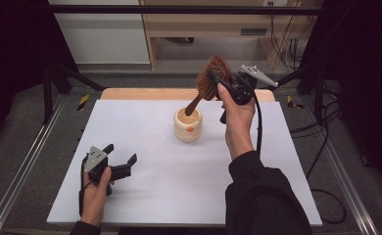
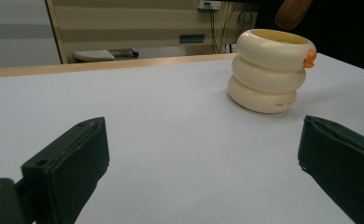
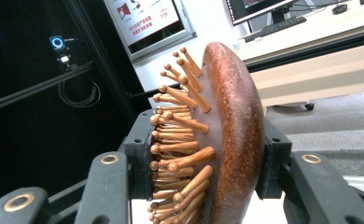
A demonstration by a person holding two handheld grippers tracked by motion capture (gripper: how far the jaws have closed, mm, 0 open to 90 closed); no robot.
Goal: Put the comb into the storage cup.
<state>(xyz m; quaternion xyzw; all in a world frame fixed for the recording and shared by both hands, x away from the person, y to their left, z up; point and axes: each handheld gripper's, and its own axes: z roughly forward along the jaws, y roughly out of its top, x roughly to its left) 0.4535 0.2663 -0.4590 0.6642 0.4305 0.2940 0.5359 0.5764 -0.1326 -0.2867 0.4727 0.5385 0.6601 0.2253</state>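
- High view: the right tongs (image 1: 217, 81) hold a brush (image 1: 211, 80) by its head, above and just behind the cup (image 1: 188, 125) that stands near the middle of the white tabletop (image 1: 169, 186). The brush's long axis slants down and toward the left of the view, its handle tip at the cup's mouth. Whether the tip is already inside the rim or only just over it is hard to tell from this angle. The left tongs (image 1: 121, 157) rest low over the near left part of the tabletop, well apart from the cup, wide and holding nothing. The right hand is plainly the nearer one, so the lowering falls to it.
- Left gripper view: both black jaws stand wide with bare tabletop between them. The cup (image 2: 269, 72), cream-coloured, ribbed in three rings and bearing a small orange knob at its rim, stands upright ahead and to the right. The brush's rounded handle end (image 2: 292, 11) hangs just above the cup's far edge.
- Right gripper view: the jaws clamp the brush head (image 3: 231, 140) across its thickness, one pad against the wooden bristle pins, the other against the smooth back. The head stands on edge. The next move looks like a straight drop along the handle's line into the cup.
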